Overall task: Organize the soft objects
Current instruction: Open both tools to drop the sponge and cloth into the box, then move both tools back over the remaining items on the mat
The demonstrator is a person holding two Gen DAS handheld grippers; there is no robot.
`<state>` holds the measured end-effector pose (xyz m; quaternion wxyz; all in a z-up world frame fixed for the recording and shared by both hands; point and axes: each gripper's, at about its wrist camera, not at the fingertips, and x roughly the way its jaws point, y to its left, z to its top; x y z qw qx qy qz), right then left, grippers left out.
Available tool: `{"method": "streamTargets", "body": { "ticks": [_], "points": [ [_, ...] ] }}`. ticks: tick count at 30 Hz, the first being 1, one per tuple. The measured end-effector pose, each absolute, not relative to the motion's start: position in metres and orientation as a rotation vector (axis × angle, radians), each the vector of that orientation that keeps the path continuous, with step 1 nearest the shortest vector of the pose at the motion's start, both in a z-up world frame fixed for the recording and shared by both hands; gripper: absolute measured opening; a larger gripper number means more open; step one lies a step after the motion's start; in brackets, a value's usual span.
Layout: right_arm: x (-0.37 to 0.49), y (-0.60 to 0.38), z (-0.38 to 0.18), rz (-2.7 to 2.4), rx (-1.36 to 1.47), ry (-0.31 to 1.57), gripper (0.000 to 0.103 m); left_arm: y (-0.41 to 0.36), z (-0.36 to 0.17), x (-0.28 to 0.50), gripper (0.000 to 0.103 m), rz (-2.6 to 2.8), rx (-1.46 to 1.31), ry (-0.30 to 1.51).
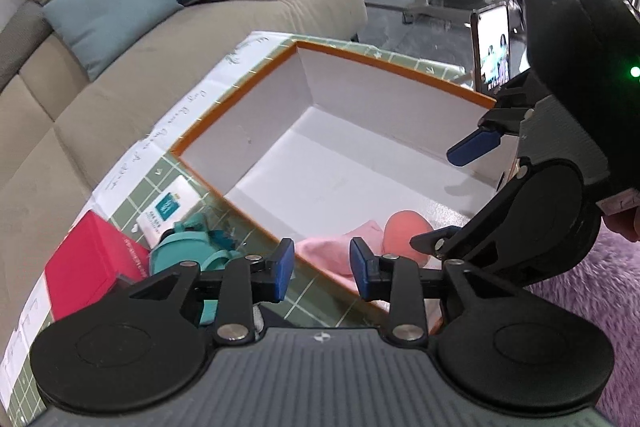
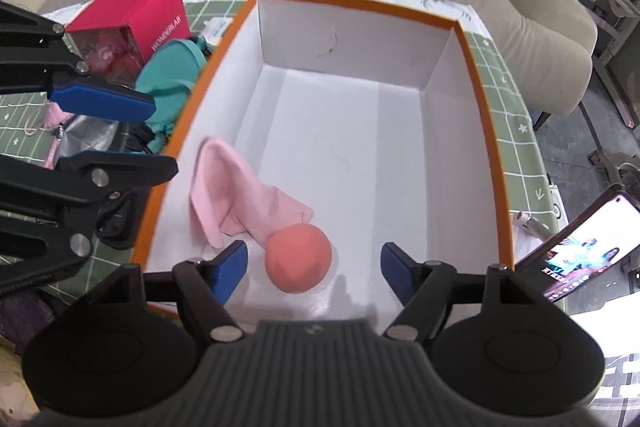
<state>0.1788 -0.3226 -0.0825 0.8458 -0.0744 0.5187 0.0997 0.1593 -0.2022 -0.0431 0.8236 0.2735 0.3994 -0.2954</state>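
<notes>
An orange-rimmed white box [image 2: 486,107] stands on a green grid mat; it also shows in the left wrist view [image 1: 236,99]. Inside lie a pink cloth [image 2: 240,195] and a salmon soft ball [image 2: 298,257], touching each other; both show in the left wrist view, the cloth [image 1: 332,247] and the ball [image 1: 406,227]. My right gripper [image 2: 314,269] is open and empty, just above the ball at the box's near end. My left gripper [image 1: 322,269] is open and empty over the box's near rim. A teal soft item [image 2: 172,75] lies left of the box, outside it.
A red box [image 2: 136,11] stands beside the teal item, and a white card [image 1: 168,209] lies on the mat. A phone [image 2: 576,247] leans right of the box. A beige sofa [image 1: 100,79] with a blue cushion is behind. A purple rug [image 1: 600,287] is at right.
</notes>
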Motion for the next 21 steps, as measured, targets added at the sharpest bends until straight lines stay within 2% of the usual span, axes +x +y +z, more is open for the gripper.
{"method": "streamTargets", "body": {
  "ticks": [13, 21],
  "points": [
    [0.128, -0.274, -0.036, 0.222, -0.14, 0.884, 0.073, -0.125, -0.005, 0.119, 0.039, -0.512, 0.409, 0.717],
    [0.1, -0.23, -0.023, 0.259, -0.095, 0.764, 0.073, -0.07, 0.001, 0.092, 0.039, -0.379, 0.286, 0.659]
  ]
}}
